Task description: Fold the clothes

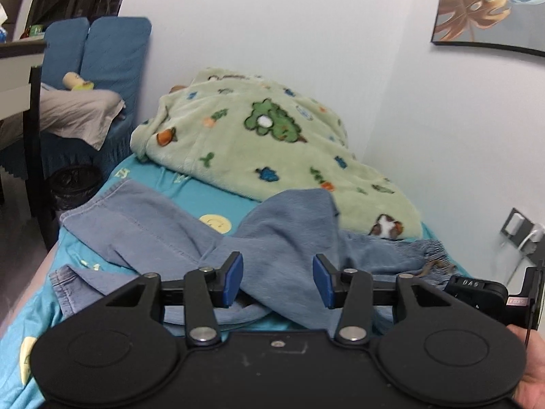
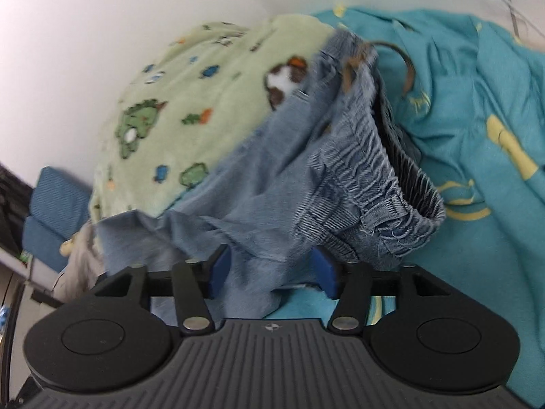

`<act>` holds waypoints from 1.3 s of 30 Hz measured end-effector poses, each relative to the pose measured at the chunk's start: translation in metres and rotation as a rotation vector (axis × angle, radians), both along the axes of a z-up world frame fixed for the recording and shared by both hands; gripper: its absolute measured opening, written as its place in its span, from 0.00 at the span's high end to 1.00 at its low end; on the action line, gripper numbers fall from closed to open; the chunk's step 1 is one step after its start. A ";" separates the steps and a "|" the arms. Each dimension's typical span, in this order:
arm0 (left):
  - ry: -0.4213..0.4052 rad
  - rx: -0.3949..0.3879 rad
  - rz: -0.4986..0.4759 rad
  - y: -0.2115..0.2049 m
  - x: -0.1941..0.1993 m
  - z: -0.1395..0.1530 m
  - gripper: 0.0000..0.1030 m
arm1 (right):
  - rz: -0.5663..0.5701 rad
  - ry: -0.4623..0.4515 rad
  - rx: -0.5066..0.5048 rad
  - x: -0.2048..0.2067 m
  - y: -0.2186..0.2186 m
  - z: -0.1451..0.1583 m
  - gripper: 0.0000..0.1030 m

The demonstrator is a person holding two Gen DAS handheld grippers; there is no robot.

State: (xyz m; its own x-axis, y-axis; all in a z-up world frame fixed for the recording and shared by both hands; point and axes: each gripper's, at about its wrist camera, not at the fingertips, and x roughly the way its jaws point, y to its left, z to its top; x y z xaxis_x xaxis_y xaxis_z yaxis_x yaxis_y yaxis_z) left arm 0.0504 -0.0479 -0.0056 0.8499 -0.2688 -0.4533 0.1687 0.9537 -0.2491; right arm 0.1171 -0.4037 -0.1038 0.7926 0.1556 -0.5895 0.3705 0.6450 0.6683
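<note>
left gripper point(image 1: 277, 279): bottom centre of the left wrist view, jaws spread wide, blue pads point(image 1: 235, 281) on either side of a raised fold of denim; cloth sits in the gap, pads not closed on it, contact unclear.
right gripper point(image 2: 270, 267): bottom centre of the right wrist view, jaws wide apart, denim bunched between the blue pads point(image 2: 218, 269); not pinched as far as visible, frame is motion-blurred.
jeans point(image 1: 282, 235): light blue denim, crumpled across the bed in the lower middle of the left wrist view, one leg running out to the left with the hem at lower left, a fold rising in the centre.
jeans, right view point(image 2: 272, 184): fill the middle of the frame, elastic gathered waistband point(image 2: 385, 184) at centre right, open and facing right, brown drawstring point(image 2: 351, 64) at upper centre.
bed sheet point(image 1: 160, 177): teal with yellow prints, under the jeans; in the right wrist view it takes the whole right side point(image 2: 477, 156).
blanket point(image 1: 259, 136): pale green fleece with cartoon animals, heaped in the centre of the left view behind the jeans, against the wall; upper left of centre in the right view point(image 2: 190, 102), the jeans overlapping its lower edge.
chair point(image 1: 109, 54): blue upholstered, upper left of the left view, grey cloth point(image 1: 75, 112) draped on the seat.
picture point(image 1: 490, 3): framed leaf print, upper right on the white wall.
wall socket point(image 1: 521, 231): right edge, plug and cable in it.
person's hand point(image 1: 533, 385): lower right corner, partly cut off.
</note>
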 end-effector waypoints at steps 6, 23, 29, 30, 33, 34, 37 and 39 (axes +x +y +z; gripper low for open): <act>0.090 -0.011 0.029 0.010 0.030 -0.031 0.61 | -0.072 0.106 -0.060 0.028 -0.009 -0.028 0.32; 0.050 -0.001 0.067 0.026 0.017 -0.019 0.61 | -0.358 0.098 -0.345 -0.028 -0.080 0.013 0.82; 0.042 0.025 0.084 0.025 0.009 -0.016 0.61 | -0.367 0.235 -0.167 -0.042 -0.109 -0.033 0.82; 0.044 0.028 0.084 0.026 0.007 -0.016 0.61 | -0.363 0.224 -0.175 -0.044 -0.106 -0.028 0.76; 0.048 0.036 0.081 0.028 0.002 -0.015 0.61 | -0.351 0.184 -0.213 -0.052 -0.096 -0.009 0.54; 0.046 0.039 0.079 0.028 0.000 -0.014 0.61 | -0.349 0.160 -0.255 -0.056 -0.088 0.001 0.51; 0.040 0.050 0.069 0.029 -0.004 -0.011 0.60 | -0.324 0.083 -0.443 -0.067 -0.059 0.032 0.44; 0.037 0.065 0.056 0.027 -0.004 -0.007 0.60 | -0.275 0.005 -0.554 -0.066 -0.043 0.048 0.41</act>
